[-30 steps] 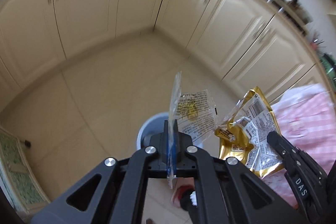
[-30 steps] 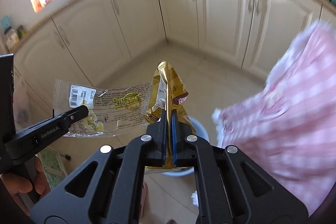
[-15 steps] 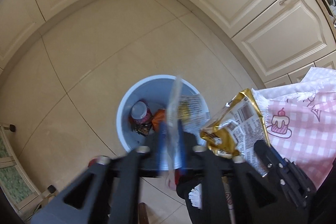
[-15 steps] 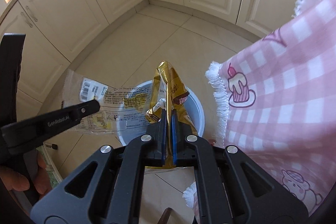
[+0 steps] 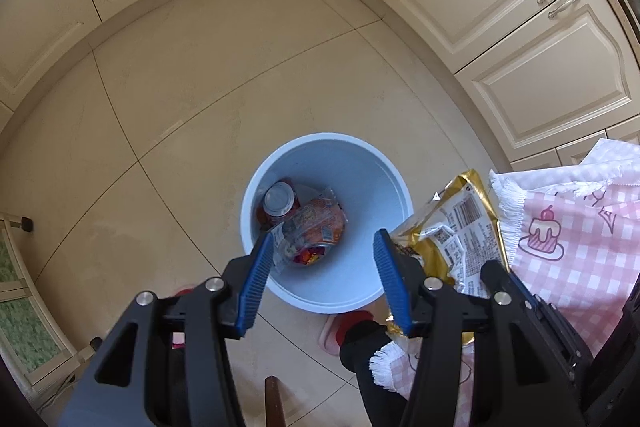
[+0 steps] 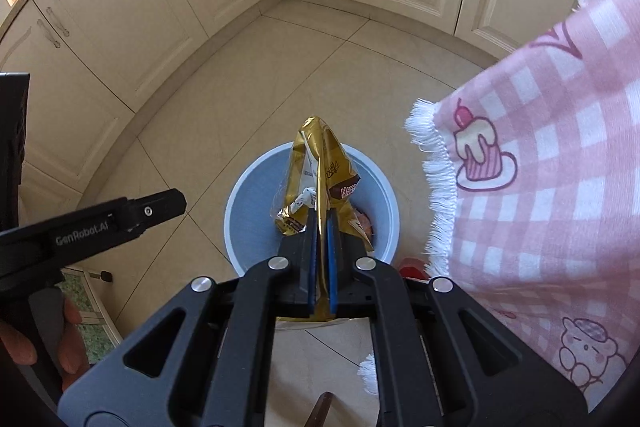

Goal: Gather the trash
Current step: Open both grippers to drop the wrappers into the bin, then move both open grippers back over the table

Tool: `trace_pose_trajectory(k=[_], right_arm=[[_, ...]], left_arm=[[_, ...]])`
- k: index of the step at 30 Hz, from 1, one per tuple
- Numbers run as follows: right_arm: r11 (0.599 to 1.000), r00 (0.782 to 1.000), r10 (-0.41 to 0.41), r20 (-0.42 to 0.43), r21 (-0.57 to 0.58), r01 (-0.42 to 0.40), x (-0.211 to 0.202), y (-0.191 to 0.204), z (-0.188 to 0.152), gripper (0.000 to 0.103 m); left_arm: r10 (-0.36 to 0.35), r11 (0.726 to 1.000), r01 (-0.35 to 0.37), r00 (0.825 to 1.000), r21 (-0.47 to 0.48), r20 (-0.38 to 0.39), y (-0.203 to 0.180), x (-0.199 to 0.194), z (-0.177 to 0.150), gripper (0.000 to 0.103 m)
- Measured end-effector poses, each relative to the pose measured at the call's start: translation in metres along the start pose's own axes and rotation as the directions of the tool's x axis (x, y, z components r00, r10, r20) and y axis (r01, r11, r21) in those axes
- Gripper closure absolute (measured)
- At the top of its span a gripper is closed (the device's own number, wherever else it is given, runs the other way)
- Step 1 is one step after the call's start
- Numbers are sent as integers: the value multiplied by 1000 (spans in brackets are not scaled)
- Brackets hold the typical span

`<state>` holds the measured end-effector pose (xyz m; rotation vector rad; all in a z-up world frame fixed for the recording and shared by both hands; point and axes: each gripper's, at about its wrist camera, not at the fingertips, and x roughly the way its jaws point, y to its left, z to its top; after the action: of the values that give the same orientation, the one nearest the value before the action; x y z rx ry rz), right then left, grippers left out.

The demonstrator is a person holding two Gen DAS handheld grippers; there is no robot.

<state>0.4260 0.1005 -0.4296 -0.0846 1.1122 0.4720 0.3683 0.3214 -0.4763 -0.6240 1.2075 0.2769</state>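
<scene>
We see the gold wrapper (image 6: 320, 167) hiding much of the bin's (image 6: 248, 199) inside from the right wrist, the right gripper (image 6: 320, 251) covering its lower end, and the pink cloth (image 5: 580, 247) cut off at the edge

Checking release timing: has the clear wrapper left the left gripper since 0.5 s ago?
Yes. The left gripper is now open and empty; the clear wrapper has dropped down into the blue bin, on the trash there.

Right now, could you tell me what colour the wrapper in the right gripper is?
Gold, with white printed panels; the wrapper shows best in the right wrist view.
</scene>
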Motion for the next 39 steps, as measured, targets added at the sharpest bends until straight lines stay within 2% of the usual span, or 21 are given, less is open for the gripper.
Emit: trace_pose_trajectory(k=[10,21,23,24,25,26,31,33,37,39], right_arm=[[999,998,-6,57,-36,8,-14,23,17,98],[999,987,-9,161,-44,16,-70,33,34,97],[999,983,-13,184,-49,22,-84,35,33,90],[999,979,-18,201,-47,28,-92,35,33,74],[999,975,-19,223,-42,29,-101,35,31,56],[999,970,-22,241,-40,32,-108,35,29,53],[998,950,-29,310,-35,42,-155,36,24,53],[998,936,-33,351,-38,49,-182,36,22,53],[996,892,-62,447,-25,82,-242,36,11,51],[994,860,-87,504,-20,112,-275,33,4,51]], left_arm=[[-5,1000,4,999,28,43,-4,-26,-1,51],[-38,998,30,990,53,139,-15,-90,-6,48],[-51,998,42,986,55,161,-18,-103,-8,47],[-55,997,46,983,59,174,-20,-112,-9,47],[-59,997,49,981,62,183,-22,-119,-11,46],[-64,997,52,979,65,193,-23,-125,-13,46],[-64,995,39,961,96,271,-34,-171,-27,46],[-71,993,40,950,108,304,-40,-191,-34,46],[-107,987,49,913,155,393,-61,-240,-54,43],[-135,980,56,891,189,434,-76,-266,-66,42]])
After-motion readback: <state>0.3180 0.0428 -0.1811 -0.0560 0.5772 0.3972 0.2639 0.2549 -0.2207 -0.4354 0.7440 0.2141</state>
